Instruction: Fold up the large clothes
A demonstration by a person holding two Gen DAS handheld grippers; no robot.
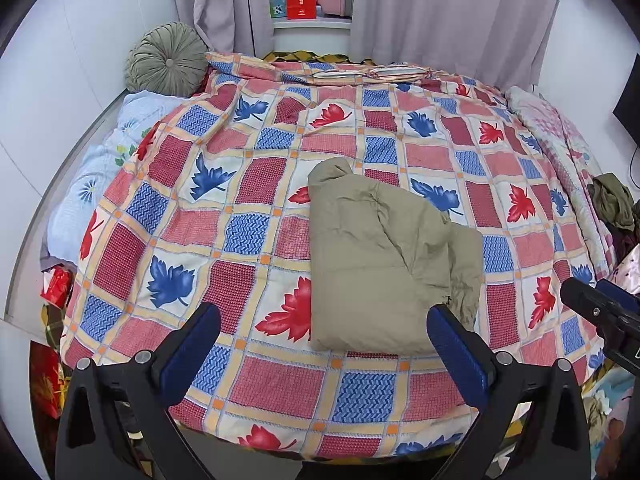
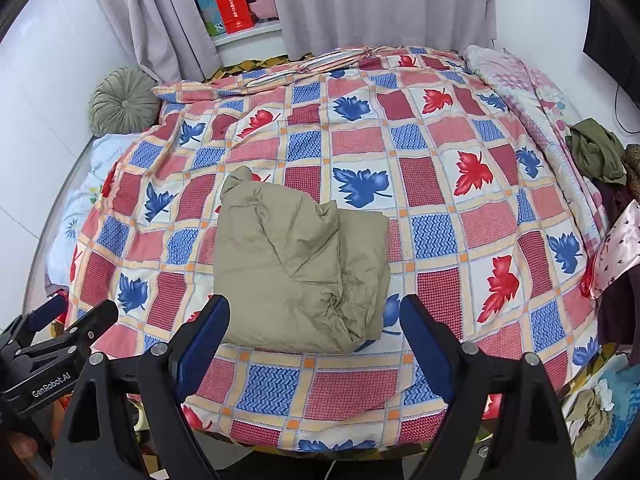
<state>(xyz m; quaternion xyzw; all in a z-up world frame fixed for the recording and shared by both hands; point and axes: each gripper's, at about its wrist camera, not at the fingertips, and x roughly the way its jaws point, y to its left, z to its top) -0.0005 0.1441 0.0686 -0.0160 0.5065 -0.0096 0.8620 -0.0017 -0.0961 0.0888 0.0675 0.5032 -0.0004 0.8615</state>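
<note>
Khaki folded garment [image 1: 384, 264] lies beyond both wide-open claws: left claw [image 1: 324, 344], right claw [image 2: 316, 340].

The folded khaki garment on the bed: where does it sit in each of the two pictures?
Left wrist view: the folded khaki garment lies right of centre, by the right fingertip.
Right wrist view: the folded khaki garment lies left of centre, above the left fingertip.
Shared landmark: the round green cushion at the bed's far left.
</note>
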